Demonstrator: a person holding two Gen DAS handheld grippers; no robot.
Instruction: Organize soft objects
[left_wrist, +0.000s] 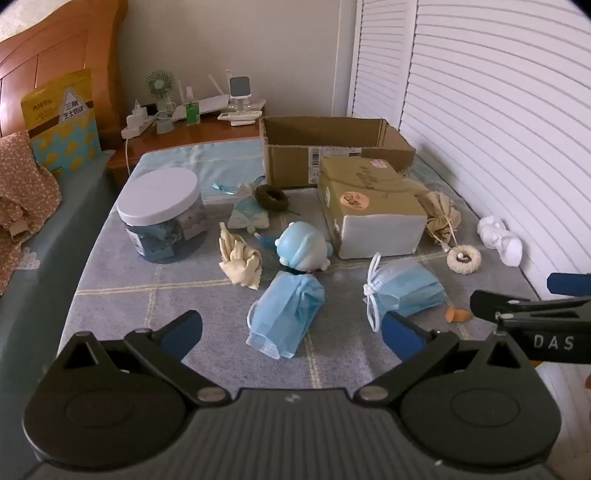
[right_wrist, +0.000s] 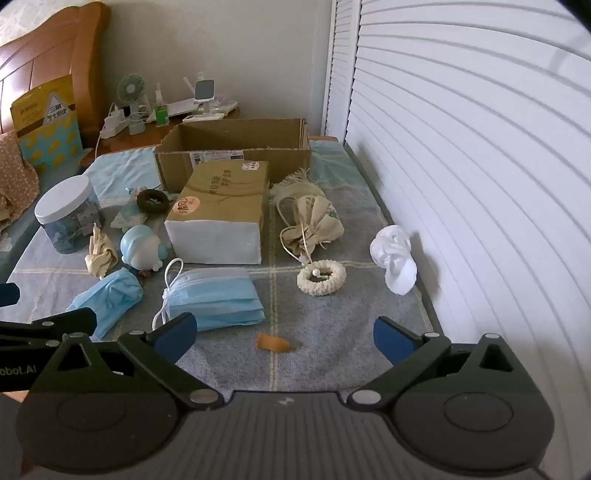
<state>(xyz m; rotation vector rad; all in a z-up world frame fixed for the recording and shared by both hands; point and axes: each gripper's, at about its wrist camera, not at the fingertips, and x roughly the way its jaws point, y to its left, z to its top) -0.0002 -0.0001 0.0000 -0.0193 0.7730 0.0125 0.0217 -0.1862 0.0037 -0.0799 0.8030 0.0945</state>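
Bed (left_wrist: 110, 295) w/ checked blue-grey cover carrying everything; open cardboard box (left_wrist: 332, 147) at far end, prob. the drop spot. Taped parcel (left_wrist: 369, 210) just in front of it, white-lidded jar (left_wrist: 162, 214) to the left. Then soft stuff, nearer: two bundles of blue face masks, left mask bundle (left_wrist: 288, 314) & right mask bundle (right_wrist: 214, 299); blue plush (left_wrist: 303, 243) beyond the left one, beige drawstring pouch (right_wrist: 314, 221) right of parcel, cream gloves (left_wrist: 240, 262), white figurine (right_wrist: 395, 258) by the louvred doors, cream scrunchie (right_wrist: 321, 277), dark scrunchie (left_wrist: 273, 197), tiny orange bit (right_wrist: 273, 342). Left tongs (left_wrist: 291, 332) spread wide, nothing between; right tongs (right_wrist: 286, 334) likewise spread wide, empty. Both tilted down over the near edge. Key relation: left mask bundle directly ahead of left tongs, near end sitting btwn the blue pads' line, long axis running away & slightly right, so roughly along the approach, jaws closing across its short width. Right mask bundle ahead-left of right tongs, just beyond left pad, long axis crosswise. Left hand looks nearer to its bundle; likely first pick, short push fwd & down then close.
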